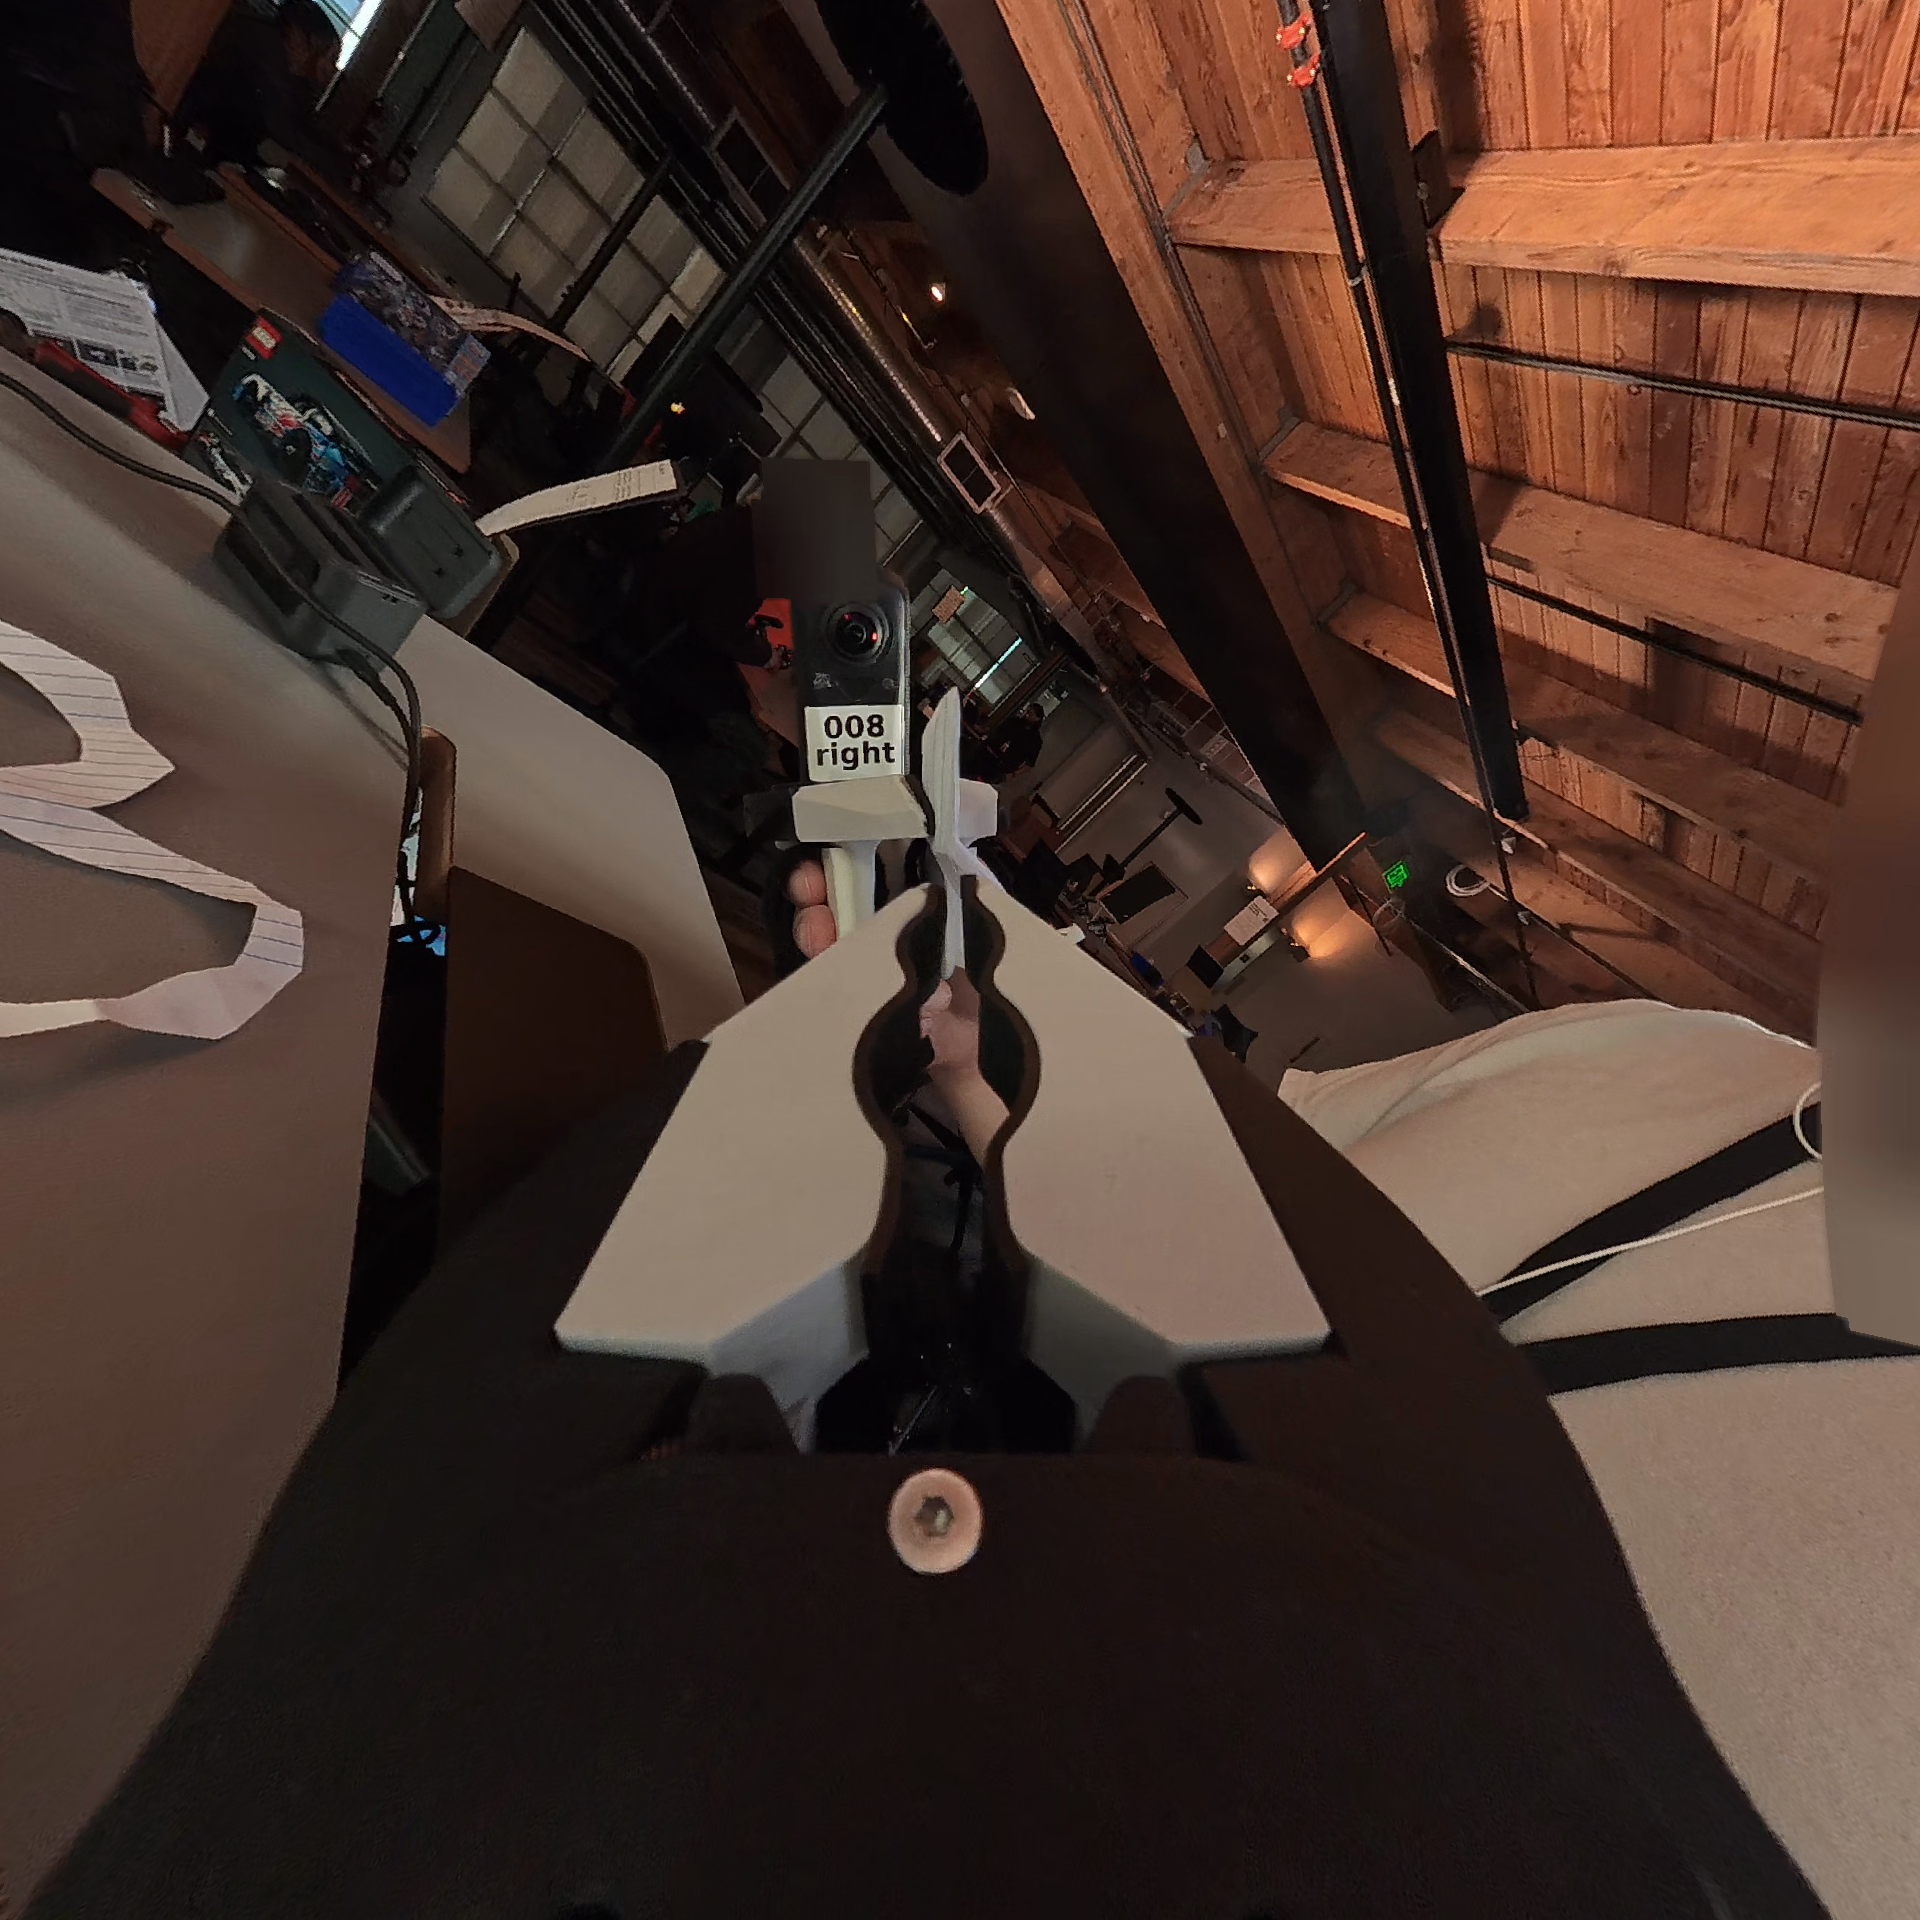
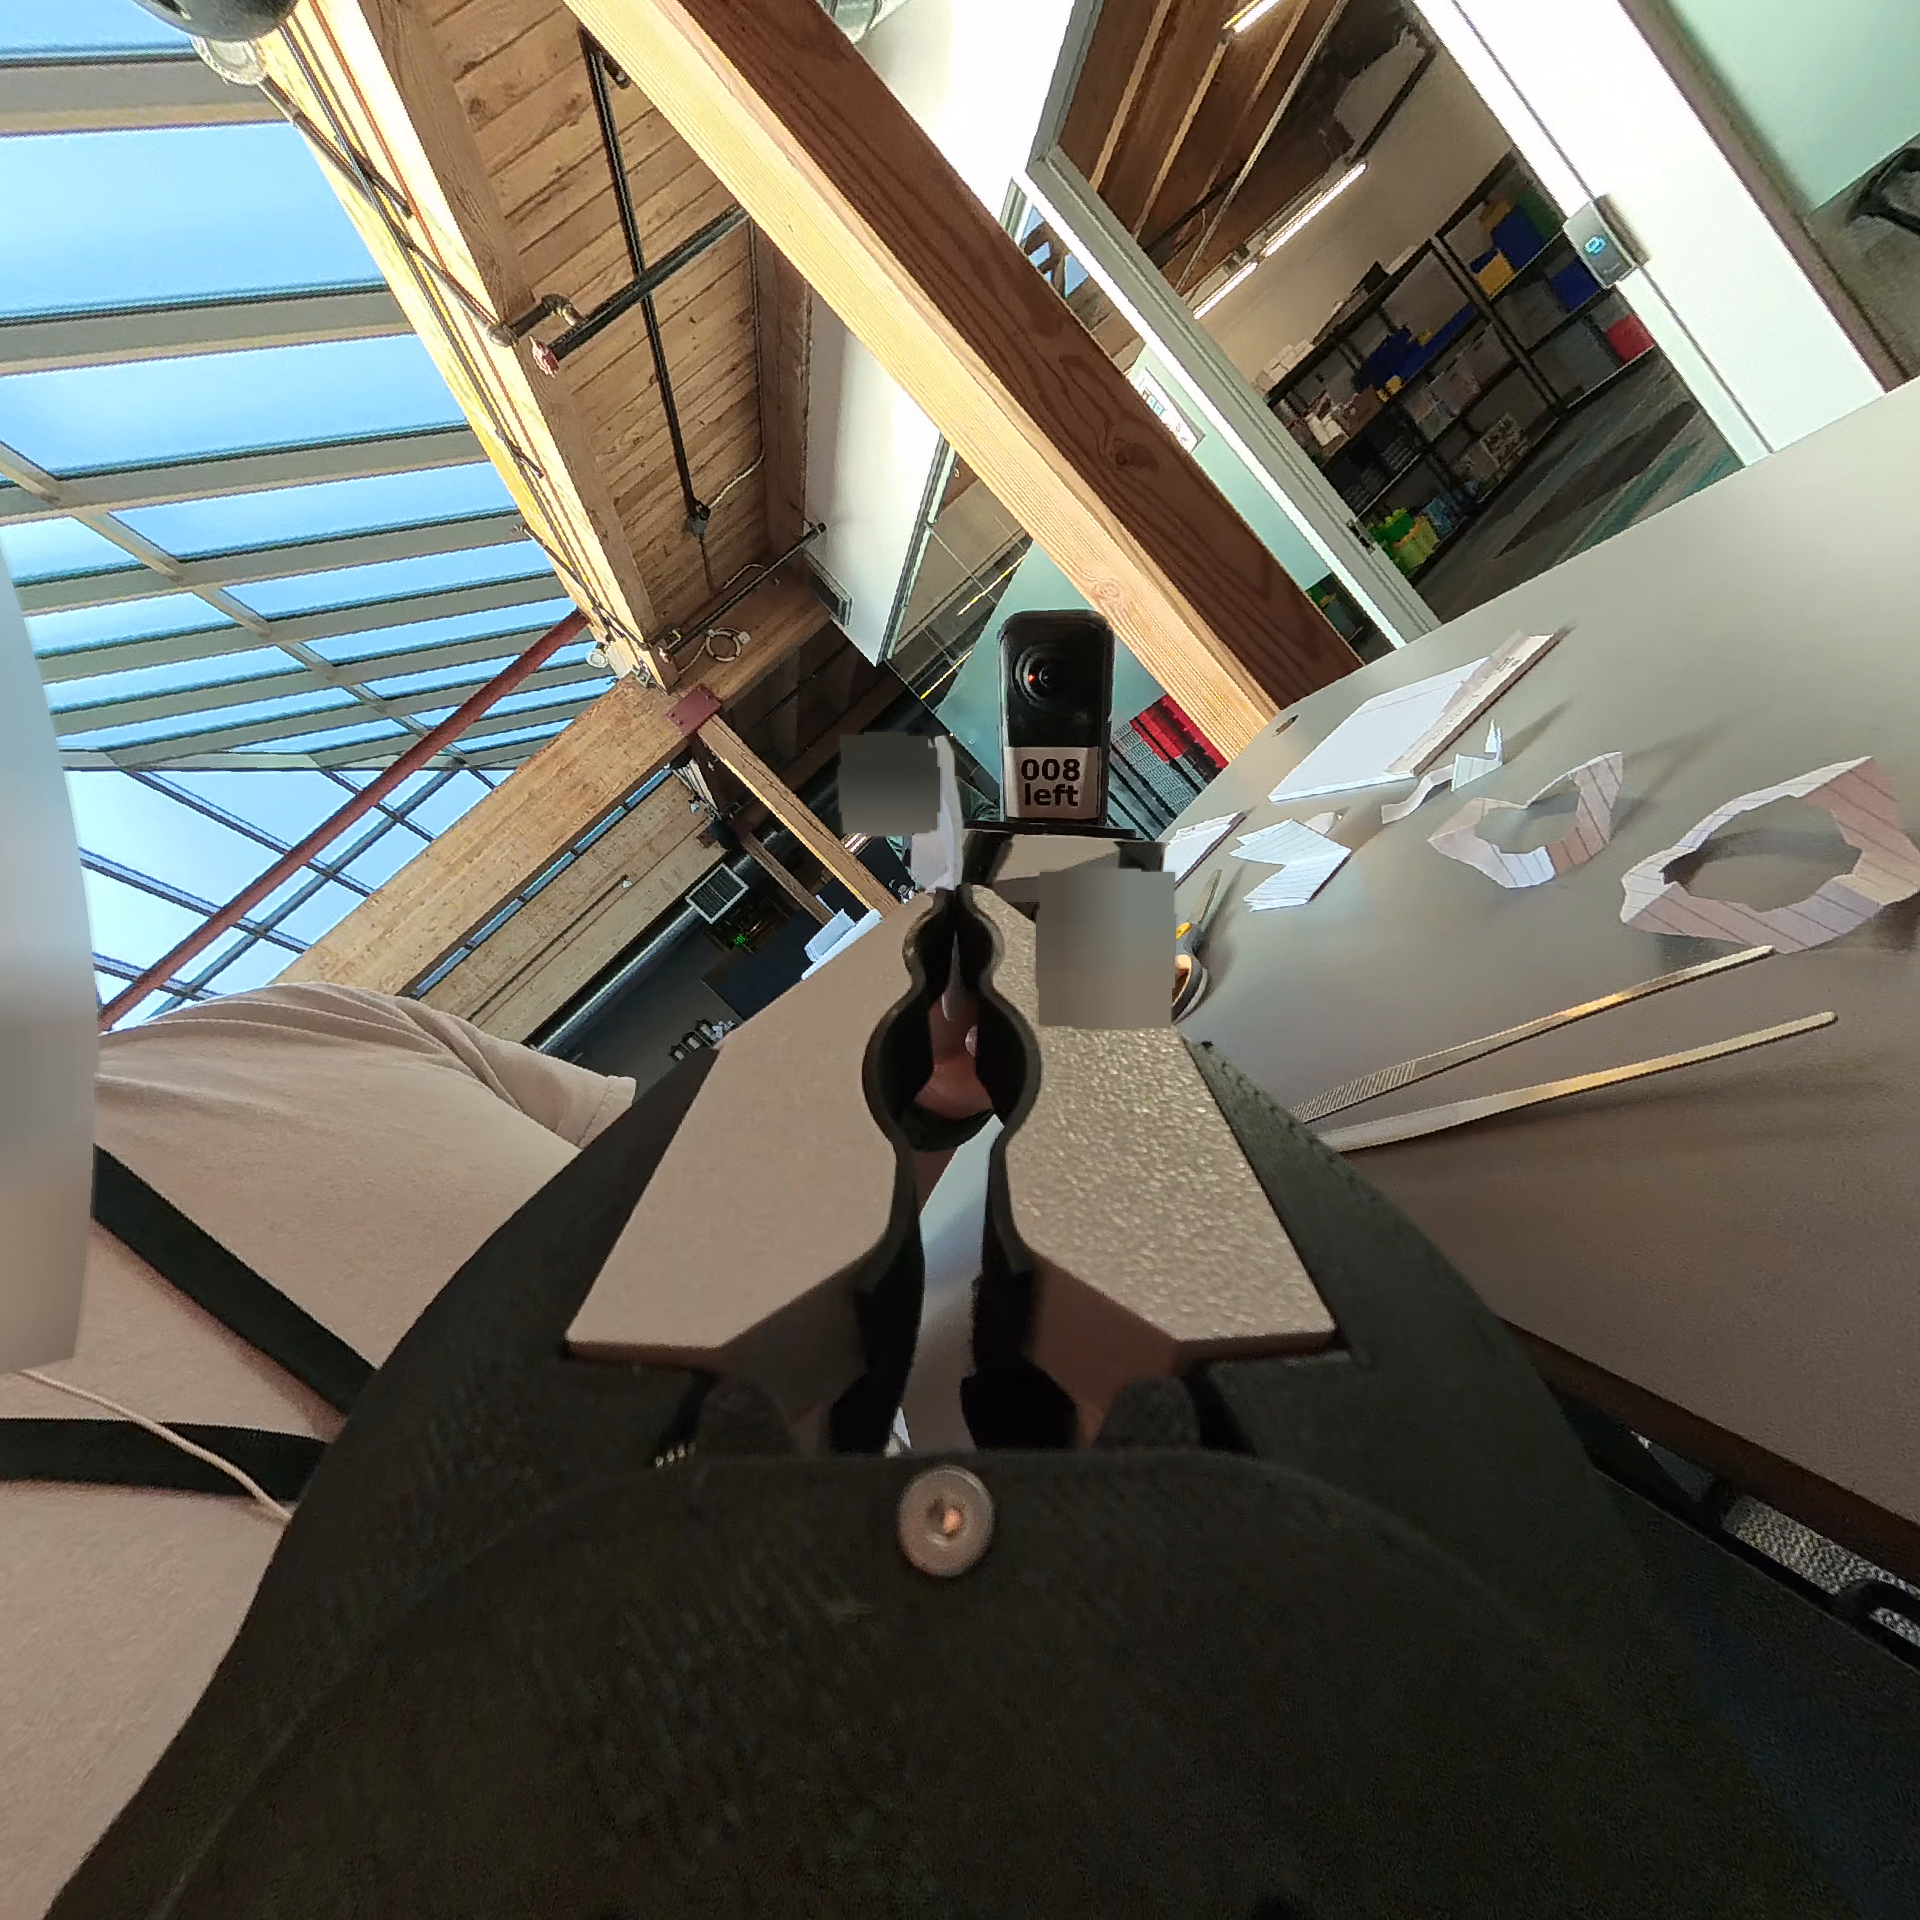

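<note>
L gripper (image 1: 948,914): jaws together, pinching white paper piece (image 1: 943,790) at tips.
R gripper (image 2: 951,904): same piece, clamped too, facing L.
Paper: 12 o'clock of both, long axis upright.
Table (image 2: 1662,1091): 3 o'clock of R, w/ paper scraps (image 2: 1756,873).

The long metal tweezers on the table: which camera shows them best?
The right wrist view. The tweezers lie in full on the grey table, near cut lined-paper rings. The left wrist view shows none of them, only another paper ring.
</note>
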The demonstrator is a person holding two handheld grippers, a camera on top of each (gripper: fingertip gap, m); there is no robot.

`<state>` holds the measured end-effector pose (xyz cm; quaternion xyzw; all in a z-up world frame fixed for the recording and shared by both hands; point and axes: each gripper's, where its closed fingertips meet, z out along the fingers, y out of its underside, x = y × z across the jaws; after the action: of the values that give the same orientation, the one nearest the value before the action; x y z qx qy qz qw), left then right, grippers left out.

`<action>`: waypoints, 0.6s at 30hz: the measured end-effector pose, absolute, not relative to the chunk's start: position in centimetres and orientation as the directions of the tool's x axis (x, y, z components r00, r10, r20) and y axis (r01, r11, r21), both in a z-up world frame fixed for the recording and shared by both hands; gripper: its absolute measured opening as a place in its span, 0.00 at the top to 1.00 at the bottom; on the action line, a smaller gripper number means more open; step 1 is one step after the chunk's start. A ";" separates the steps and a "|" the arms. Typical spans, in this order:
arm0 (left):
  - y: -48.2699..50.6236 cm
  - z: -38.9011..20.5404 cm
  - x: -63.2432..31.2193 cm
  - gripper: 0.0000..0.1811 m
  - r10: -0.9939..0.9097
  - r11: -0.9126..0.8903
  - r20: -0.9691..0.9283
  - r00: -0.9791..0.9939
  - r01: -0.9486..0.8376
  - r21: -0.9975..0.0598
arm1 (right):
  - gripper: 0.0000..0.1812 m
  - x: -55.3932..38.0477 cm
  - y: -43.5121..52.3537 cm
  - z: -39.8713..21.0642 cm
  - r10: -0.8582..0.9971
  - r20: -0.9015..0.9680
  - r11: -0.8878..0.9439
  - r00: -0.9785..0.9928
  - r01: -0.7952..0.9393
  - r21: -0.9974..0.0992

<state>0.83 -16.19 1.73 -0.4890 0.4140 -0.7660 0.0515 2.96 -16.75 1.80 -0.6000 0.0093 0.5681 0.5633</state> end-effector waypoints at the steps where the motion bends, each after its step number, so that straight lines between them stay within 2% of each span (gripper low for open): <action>1: -16.1 1.4 0.9 0.95 -0.485 -0.653 0.716 -0.503 -0.337 -0.678 | 1.00 2.8 -16.6 1.7 0.628 -0.692 -0.370 0.356 -0.645 -0.668; 2: -16.0 1.2 1.0 0.90 -0.487 -0.653 0.722 -0.492 -0.344 -0.675 | 1.00 2.7 -16.5 1.5 0.626 -0.692 -0.377 0.360 -0.637 -0.672; 3: -16.0 1.0 1.0 0.90 -0.489 -0.653 0.723 -0.488 -0.345 -0.675 | 1.00 2.5 -16.4 1.3 0.625 -0.691 -0.382 0.363 -0.630 -0.676; 4: -16.0 0.9 0.8 0.92 -0.487 -0.652 0.721 -0.493 -0.343 -0.676 | 1.00 2.4 -16.4 1.2 0.626 -0.692 -0.386 0.359 -0.629 -0.675; 5: -16.0 0.7 0.6 1.00 -0.484 -0.651 0.719 -0.498 -0.345 -0.677 | 1.00 2.4 -16.3 1.0 0.627 -0.696 -0.391 0.350 -0.632 -0.669; 10: -15.2 -0.8 -0.5 1.00 -0.461 -0.684 0.757 -0.464 -0.357 -0.636 | 1.00 1.6 -15.7 -0.9 0.596 -0.717 -0.425 0.361 -0.616 -0.664; 11: -14.8 -0.8 -0.8 0.99 -0.454 -0.700 0.765 -0.457 -0.347 -0.624 | 1.00 1.5 -15.6 -1.1 0.593 -0.714 -0.422 0.372 -0.612 -0.669; 13: -14.5 -1.0 -1.0 0.85 -0.454 -0.705 0.772 -0.444 -0.350 -0.616 | 1.00 1.3 -15.2 -1.3 0.590 -0.701 -0.417 0.400 -0.593 -0.689; 15: -14.4 -1.0 -1.0 0.83 -0.470 -0.695 0.768 -0.436 -0.353 -0.626 | 1.00 0.8 -14.8 -1.3 0.594 -0.686 -0.424 0.420 -0.561 -0.711; 17: -14.3 -0.8 -0.9 0.86 -0.480 -0.689 0.760 -0.439 -0.348 -0.636 | 1.00 0.3 -14.5 -1.2 0.606 -0.673 -0.432 0.425 -0.534 -0.727; 18: -14.3 -0.5 -0.9 0.96 -0.479 -0.682 0.752 -0.453 -0.347 -0.644 | 1.00 0.1 -14.3 -1.1 0.611 -0.669 -0.432 0.423 -0.530 -0.730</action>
<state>-0.92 -14.29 -0.53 -0.5211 0.3963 -0.7546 0.0439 0.12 -14.34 -1.12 -0.6546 -0.0310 0.5363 0.5319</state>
